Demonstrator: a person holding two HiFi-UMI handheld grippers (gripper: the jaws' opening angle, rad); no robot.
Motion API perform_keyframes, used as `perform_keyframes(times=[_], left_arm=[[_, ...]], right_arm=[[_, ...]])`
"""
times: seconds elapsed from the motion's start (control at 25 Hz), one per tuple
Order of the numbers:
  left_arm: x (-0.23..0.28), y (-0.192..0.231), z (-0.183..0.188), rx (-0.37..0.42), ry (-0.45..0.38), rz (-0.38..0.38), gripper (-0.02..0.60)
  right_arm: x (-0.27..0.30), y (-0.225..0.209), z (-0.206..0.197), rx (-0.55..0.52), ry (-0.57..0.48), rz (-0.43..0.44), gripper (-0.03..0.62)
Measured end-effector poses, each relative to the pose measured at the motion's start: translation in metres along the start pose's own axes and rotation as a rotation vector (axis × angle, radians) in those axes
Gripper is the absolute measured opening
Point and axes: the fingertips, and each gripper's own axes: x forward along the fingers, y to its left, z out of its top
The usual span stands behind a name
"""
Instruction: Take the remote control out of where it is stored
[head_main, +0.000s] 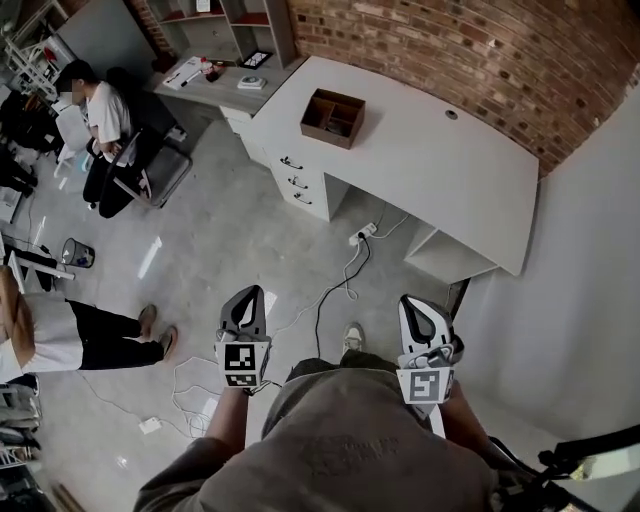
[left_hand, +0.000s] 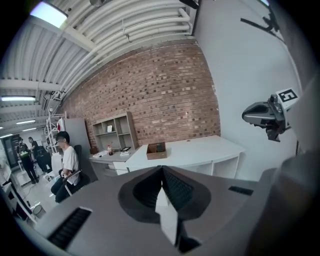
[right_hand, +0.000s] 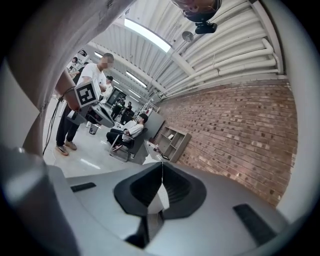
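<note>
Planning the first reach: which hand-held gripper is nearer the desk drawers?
Left. The left hand-held gripper is short of the drawers, slightly left; the right hand-held gripper sits well to their right.

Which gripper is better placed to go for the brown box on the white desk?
Probably the left gripper, only slightly. Both are shut, empty and far from the desk, but the left gripper view has the brown box straight over its fingers; the right gripper points toward the shelves.

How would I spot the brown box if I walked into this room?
Find the brick wall; a long white desk stands against it. The brown box sits at the desk's drawer end, open-topped with dividers inside, the only box on that white top.
</note>
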Motion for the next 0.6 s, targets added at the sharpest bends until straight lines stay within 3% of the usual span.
perform_keyframes(times=[0.32, 0.6], left_arm=[[0.035, 0.039, 0.016, 0.011, 0.043, 0.105, 0.012], [0.093, 0.068, 0.022, 0.029, 0.048, 0.098, 0.012]], right_arm=[[0.075, -0.050, -0.001, -0.033, -0.061, 0.037, 0.014], [0.135, -0.053, -0.012, 0.018, -0.071, 0.048, 0.014]])
